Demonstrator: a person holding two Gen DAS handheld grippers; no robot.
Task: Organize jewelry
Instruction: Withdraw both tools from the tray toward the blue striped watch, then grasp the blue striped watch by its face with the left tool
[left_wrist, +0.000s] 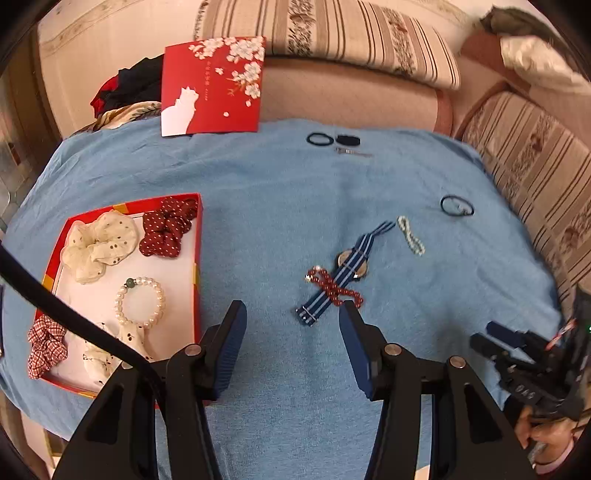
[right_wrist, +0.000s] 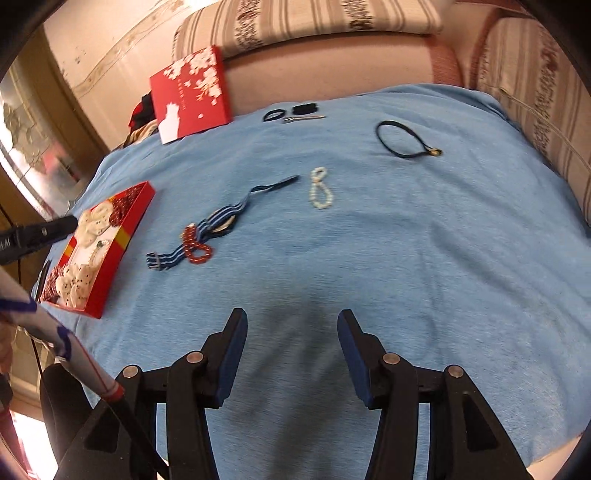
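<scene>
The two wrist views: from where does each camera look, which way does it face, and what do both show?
Left wrist: sits on the left hand-held gripper, open, facing down and forward at the striped watch and red box; the right hand-held gripper shows at its right edge.
Right wrist: sits on the right hand-held gripper, open, above the blue cloth, facing the sofa.
Shared: watch, box, white bead bracelet.

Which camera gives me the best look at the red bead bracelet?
Left wrist: the red bead bracelet lies close ahead, sharp, draped across the striped watch strap. Right wrist shows it smaller, off left, slightly blurred.
</scene>
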